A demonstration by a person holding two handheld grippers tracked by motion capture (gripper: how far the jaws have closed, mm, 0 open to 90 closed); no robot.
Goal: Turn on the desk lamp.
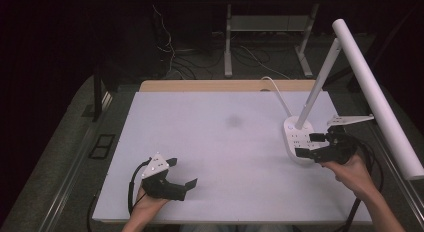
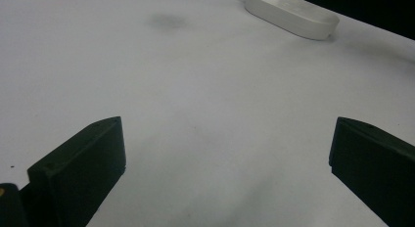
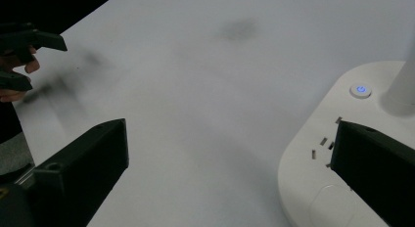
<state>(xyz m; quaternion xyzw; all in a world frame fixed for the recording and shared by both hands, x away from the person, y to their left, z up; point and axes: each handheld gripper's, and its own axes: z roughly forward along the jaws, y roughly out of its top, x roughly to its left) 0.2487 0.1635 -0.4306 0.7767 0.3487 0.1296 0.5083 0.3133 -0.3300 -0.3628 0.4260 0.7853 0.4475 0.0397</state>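
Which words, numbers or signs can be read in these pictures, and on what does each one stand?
No words, brands or numbers can be read.
One sign: a power symbol, glowing blue, on the round button on the white lamp base.
The small dark marks on that base seem to be socket slots, not text.
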